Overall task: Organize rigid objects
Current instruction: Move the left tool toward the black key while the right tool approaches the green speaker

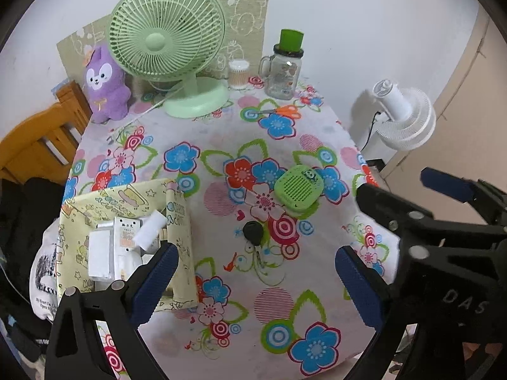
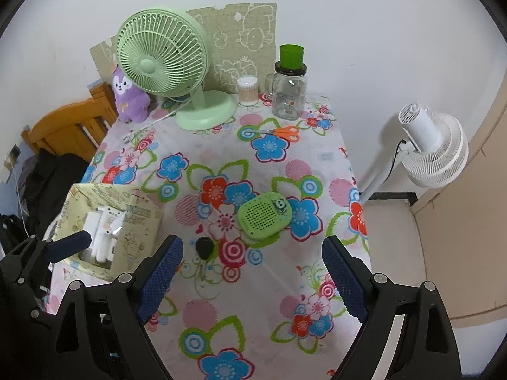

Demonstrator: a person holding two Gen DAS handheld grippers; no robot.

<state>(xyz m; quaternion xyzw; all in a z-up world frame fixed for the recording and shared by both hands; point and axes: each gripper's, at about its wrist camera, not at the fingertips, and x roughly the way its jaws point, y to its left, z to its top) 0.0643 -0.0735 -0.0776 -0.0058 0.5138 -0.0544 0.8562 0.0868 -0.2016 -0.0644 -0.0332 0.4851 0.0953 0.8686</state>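
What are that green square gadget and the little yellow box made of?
The green square gadget looks like matte plastic or rubbery silicone, going by its molded grid of holes. The yellow box seems to be printed cardboard or fabric: thin, creased walls with cartoon print.

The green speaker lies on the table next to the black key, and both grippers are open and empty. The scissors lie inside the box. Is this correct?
One detail is wrong. The scissors lie on the table near the jar, not in the box, as the right wrist view shows. The rest is correct.

The right tongs point(image 1: 443, 190) body reads "DAS".
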